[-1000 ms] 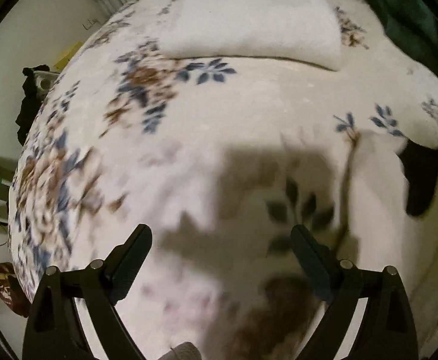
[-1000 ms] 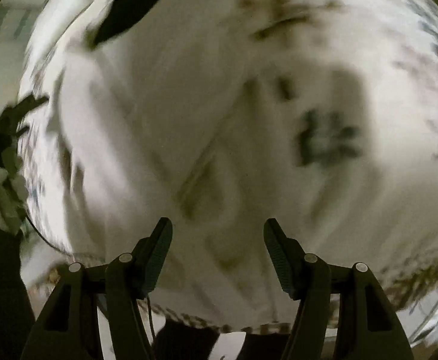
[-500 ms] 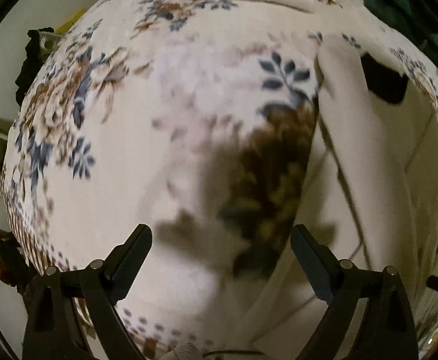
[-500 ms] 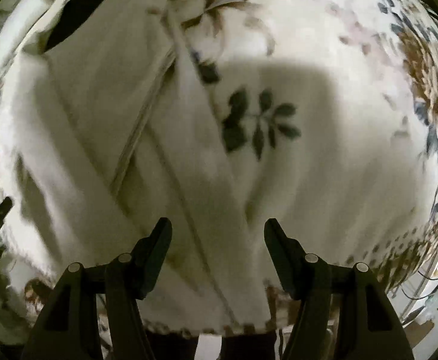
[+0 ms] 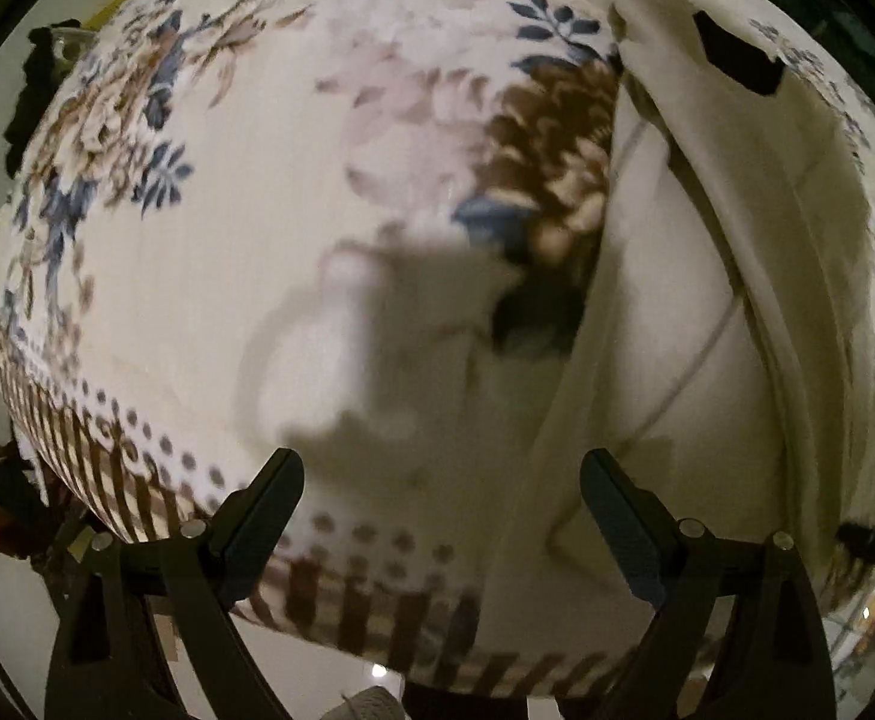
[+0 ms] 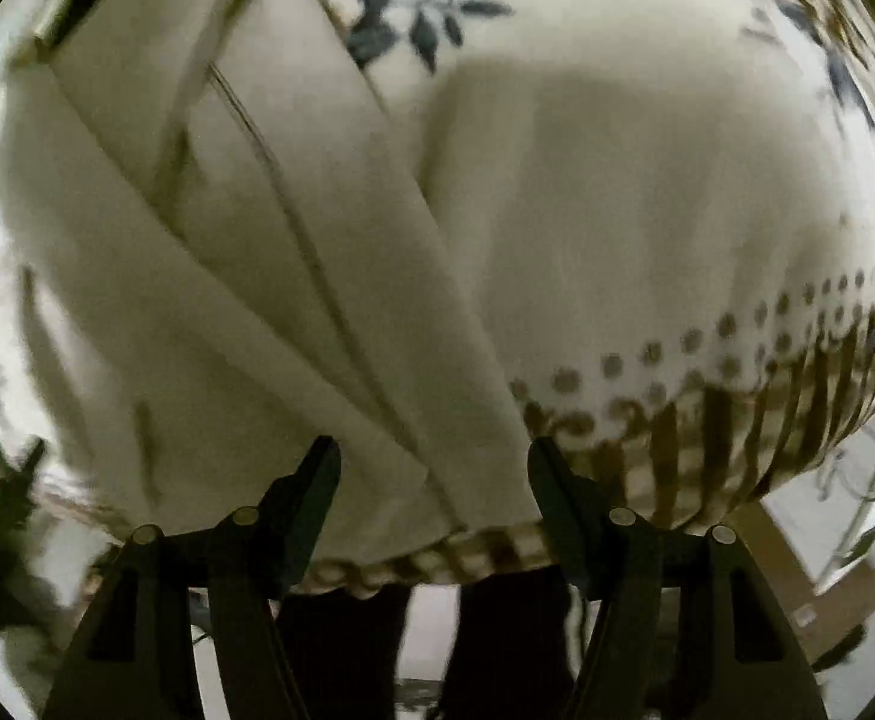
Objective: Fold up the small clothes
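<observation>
A cream garment (image 5: 755, 276) of soft, matte cloth lies on a plush floral blanket (image 5: 245, 276), its surface broken by long, flat folds and a thin stitched seam line. In the left wrist view it fills the right half of the frame, its long axis running from the upper right, where a dark angular opening (image 5: 737, 57) shows in the cloth, down toward the bottom centre. In the right wrist view the same garment (image 6: 209, 276) takes the left and centre, its pleat-like folds slanting from the upper left down to the lower centre, where its end reaches the blanket's edge.

The blanket (image 6: 647, 192) is fleecy and pale, printed with navy leaf sprays, brown blooms and faded pink foliage; along its near edge runs a border of brown dots and upright brown stripes, curving away over the side of the bed. Grey shadows of the tools fall across it.

The left gripper (image 5: 442, 498) hangs above the blanket's border with its black, wedge-shaped fingers (image 5: 263, 516) spread wide and nothing between them. The right gripper (image 6: 434, 480) is likewise spread apart and holding nothing, its tips framing the garment's lower end.

Past the bed, pale wall and floor show at the left of the left wrist view, with dark clutter (image 5: 29, 96) too blurred to identify
</observation>
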{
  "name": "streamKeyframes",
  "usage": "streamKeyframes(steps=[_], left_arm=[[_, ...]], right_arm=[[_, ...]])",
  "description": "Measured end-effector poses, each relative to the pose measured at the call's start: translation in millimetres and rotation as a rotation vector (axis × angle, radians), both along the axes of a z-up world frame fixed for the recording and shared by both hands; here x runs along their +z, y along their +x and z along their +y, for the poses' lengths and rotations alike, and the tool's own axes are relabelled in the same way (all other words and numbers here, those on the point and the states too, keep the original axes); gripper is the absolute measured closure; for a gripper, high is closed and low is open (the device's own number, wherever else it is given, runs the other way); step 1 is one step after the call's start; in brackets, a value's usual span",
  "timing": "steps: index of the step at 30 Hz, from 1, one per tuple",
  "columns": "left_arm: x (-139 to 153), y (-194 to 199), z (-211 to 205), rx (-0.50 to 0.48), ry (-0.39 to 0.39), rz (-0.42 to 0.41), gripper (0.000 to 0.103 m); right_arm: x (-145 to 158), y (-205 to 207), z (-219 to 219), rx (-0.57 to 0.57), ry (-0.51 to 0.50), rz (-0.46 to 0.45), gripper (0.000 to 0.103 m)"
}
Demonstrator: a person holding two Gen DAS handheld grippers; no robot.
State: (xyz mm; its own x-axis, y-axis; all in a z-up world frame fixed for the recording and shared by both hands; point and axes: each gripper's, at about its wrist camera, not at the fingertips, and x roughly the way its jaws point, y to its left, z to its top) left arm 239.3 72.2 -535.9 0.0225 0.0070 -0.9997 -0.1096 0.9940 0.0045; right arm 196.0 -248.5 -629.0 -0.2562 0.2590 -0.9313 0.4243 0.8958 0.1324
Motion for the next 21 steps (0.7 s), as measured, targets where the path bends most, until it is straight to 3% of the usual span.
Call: streamKeyframes(steps=[2, 7, 9, 10, 11, 12, 13, 14, 17, 21], left_arm=[[-2.6, -12.3, 4.9, -0.003, -0.098, 0.019, 0.009], [-25.4, -38.4, 9.9, -0.002, -0.27, 0.09, 0.009], [-45.8, -43.8, 5.0, -0.025, -0.312, 0.146, 0.017], [-51.1, -43.9, 4.1, -0.032, -0.326, 0.156, 0.037], [-56.4, -44.8, 1.2, -0.041, -0.336, 0.166, 0.066], [-59.7, -44.9, -1.8, -0.05, -0.347, 0.171, 0.078], [-58.8, -43.6, -5.2, -0.055, -0.358, 0.168, 0.098], [-54.9, -43.2, -7.4, -0.052, -0.372, 0.161, 0.099], [-36.7, -36.6, -9.1, -0.049, -0.386, 0.137, 0.1], [-1.3, -16.8, 9.3, 0.041, -0.456, 0.107, 0.1]], right_arm=[[12.9, -14.8, -23.3, -0.034, 0.024, -0.014, 0.035], [4.1, -29.8, -81.5, -0.143, 0.149, 0.013, 0.035], [-3.2, -25.9, -85.1, -0.161, 0.203, 0.018, 0.035], [-6.3, -27.1, -87.0, -0.164, 0.226, 0.02, 0.035], [-12.4, -30.7, -86.1, -0.175, 0.245, 0.02, 0.043], [-20.0, -30.0, -85.7, -0.191, 0.259, 0.008, 0.063], [-16.4, -28.6, -89.5, -0.205, 0.274, -0.005, 0.075], [-12.1, -28.3, -88.2, -0.214, 0.28, -0.018, 0.094], [5.3, -28.7, -90.6, -0.241, 0.296, -0.056, 0.097], [41.2, -26.5, -99.6, -0.325, 0.374, -0.112, 0.097]])
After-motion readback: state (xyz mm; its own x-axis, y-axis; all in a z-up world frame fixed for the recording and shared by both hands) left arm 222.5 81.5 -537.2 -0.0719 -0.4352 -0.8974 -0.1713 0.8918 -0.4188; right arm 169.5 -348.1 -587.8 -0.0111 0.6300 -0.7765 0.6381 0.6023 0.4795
